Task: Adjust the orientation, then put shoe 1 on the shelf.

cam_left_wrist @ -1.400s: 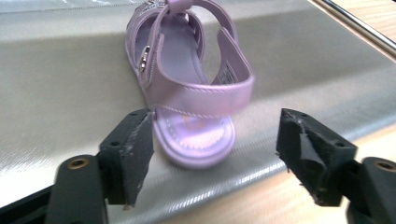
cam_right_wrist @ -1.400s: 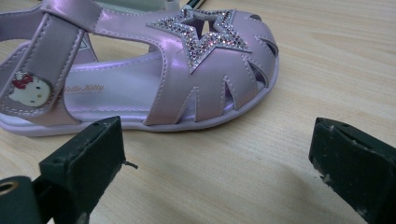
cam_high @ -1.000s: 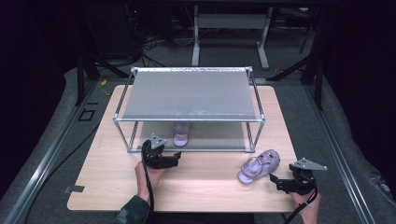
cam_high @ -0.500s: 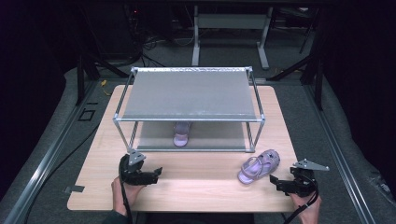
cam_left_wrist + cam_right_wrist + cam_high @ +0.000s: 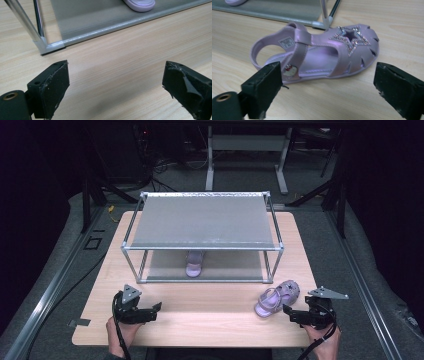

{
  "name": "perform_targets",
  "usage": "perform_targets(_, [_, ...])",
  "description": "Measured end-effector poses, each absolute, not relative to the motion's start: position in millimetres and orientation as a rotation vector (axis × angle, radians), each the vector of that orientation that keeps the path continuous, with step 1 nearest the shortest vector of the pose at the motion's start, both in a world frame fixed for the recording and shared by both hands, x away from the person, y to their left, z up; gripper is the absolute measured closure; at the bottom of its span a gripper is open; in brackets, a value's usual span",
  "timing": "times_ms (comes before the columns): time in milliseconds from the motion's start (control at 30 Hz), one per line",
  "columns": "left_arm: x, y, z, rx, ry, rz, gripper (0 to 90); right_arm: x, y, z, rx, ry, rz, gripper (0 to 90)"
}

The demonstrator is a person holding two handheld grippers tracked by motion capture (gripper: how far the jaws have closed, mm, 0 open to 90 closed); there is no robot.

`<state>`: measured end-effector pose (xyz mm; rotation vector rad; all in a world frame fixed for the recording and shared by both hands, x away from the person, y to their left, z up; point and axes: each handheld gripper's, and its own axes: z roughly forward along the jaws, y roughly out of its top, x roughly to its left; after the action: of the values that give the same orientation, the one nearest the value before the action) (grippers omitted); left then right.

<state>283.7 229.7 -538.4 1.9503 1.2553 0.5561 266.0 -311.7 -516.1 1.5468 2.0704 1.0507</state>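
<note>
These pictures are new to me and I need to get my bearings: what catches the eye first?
A lilac sandal with a glittery star on its toe lies on the table, just ahead of the open right gripper. Its mate sits on the bottom shelf of the metal rack.

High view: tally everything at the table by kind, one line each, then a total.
Sandals: 2, one on the rack's lower shelf, one on the table
Rack: 1
Tools: 2, left, right
Total: 5
</note>
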Motion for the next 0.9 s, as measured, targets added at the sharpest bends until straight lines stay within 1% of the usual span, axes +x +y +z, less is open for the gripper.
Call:
perform_targets(167, [283.3, 231.6, -539.2, 1.953, 1.267, 0.557, 7.2, 267.4, -299.3, -509.2, 1.533, 2.067, 1.03, 13.7])
perform_targets(333, [282.7, 232.6, -540.2, 1.954, 1.267, 0.556, 7.2, 273.4, -285.2, -510.1, 1.553, 2.067, 1.021, 18.9])
perform_targets(433, [283.2, 233.0, -540.5, 1.962, 1.263, 0.554, 7.3, 277.1, -276.6, -510.0, 1.55, 2.092, 1.031, 25.1])
perform_targets(567, [282.3, 234.9, -542.6, 1.947, 1.255, 0.531, 8.1, 281.8, -269.5, -512.1, 1.587, 2.06, 1.001, 37.1])
perform_targets(667, [282.1, 235.8, -545.3, 1.948, 1.262, 0.525, 8.1, 283.8, -267.7, -513.9, 1.606, 2.066, 1.001, 44.3])
perform_targets(767, [281.4, 235.0, -546.1, 1.954, 1.259, 0.52, 8.1, 285.0, -268.5, -516.1, 1.63, 2.047, 0.996, 50.6])
perform_targets(900, [280.8, 235.3, -546.4, 1.955, 1.26, 0.522, 8.2, 282.0, -273.3, -516.9, 1.638, 2.044, 1.001, 56.8])
